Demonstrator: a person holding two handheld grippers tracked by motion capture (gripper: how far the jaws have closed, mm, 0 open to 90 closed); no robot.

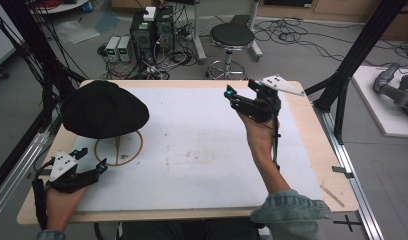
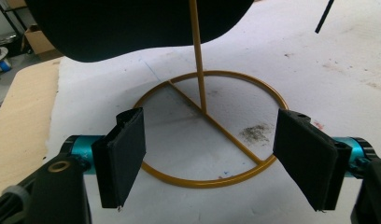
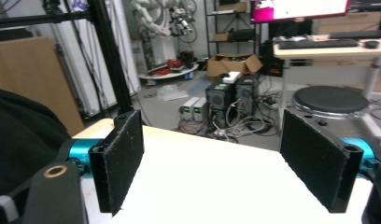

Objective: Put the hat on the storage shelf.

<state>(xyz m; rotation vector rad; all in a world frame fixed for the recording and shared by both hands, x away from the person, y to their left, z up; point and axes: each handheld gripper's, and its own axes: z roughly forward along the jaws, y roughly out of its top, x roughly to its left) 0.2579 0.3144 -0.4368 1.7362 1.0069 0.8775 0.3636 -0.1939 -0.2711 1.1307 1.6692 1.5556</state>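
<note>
A black hat (image 1: 103,109) sits on top of a gold wire stand (image 1: 119,150) at the table's left; its pole (image 2: 198,56) rises from a ring base (image 2: 272,93). My left gripper (image 1: 93,159) rests low at the front left, just short of the ring, pointing at it. Its jaws are open with nothing between them (image 2: 216,154). My right gripper (image 1: 240,89) is held up over the table's far right part, open and empty (image 3: 216,158), facing the far edge. The hat's dark edge (image 3: 20,135) lies at its left.
A white mat (image 1: 202,145) covers most of the wooden table (image 1: 319,150). Behind the far edge stand a round black stool (image 1: 232,37) and computer towers (image 1: 152,27) among cables. Black frame posts (image 1: 357,55) flank both sides.
</note>
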